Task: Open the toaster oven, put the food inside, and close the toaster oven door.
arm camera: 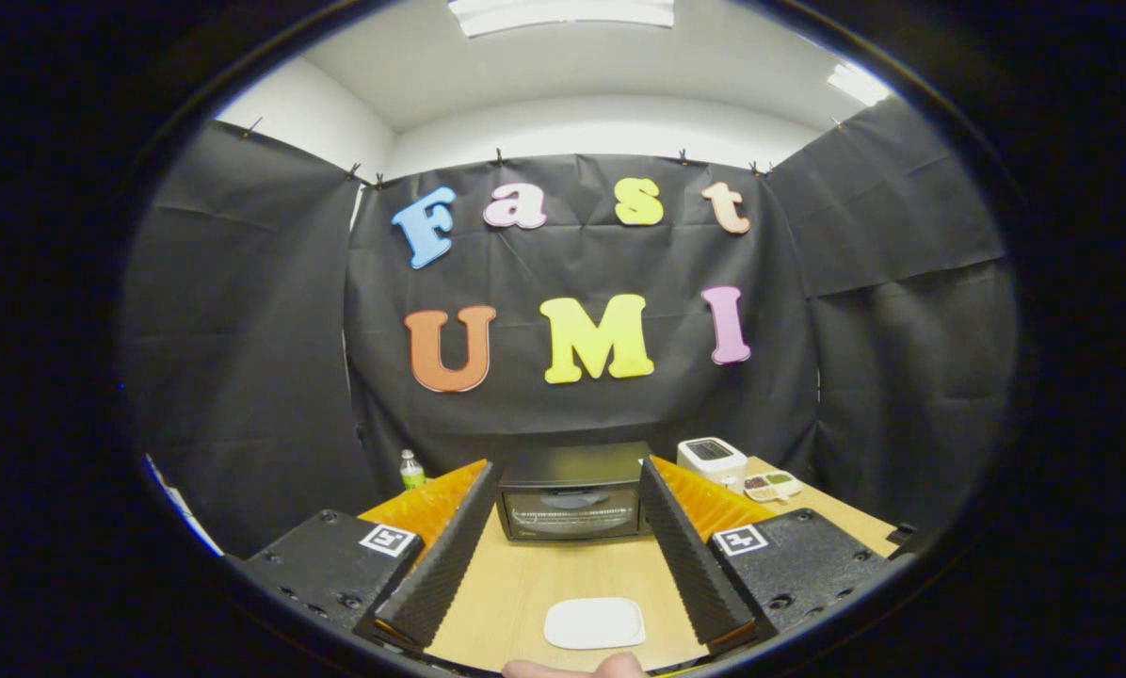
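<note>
1. Toaster oven: black, with a dark glass door.
2. Plate: plain white.
3. Table: pale wood grain.
4. Bottle: green label (small, behind).

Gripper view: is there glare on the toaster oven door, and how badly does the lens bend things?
Gripper view: the toaster oven door glass carries a pale curved reflection but stays readable; fisheye bowing curves the booth walls and ceiling lights; focus is sharp on the white plate between the open claw fingers; lighting is even, with no hard shadows on the table.
</note>
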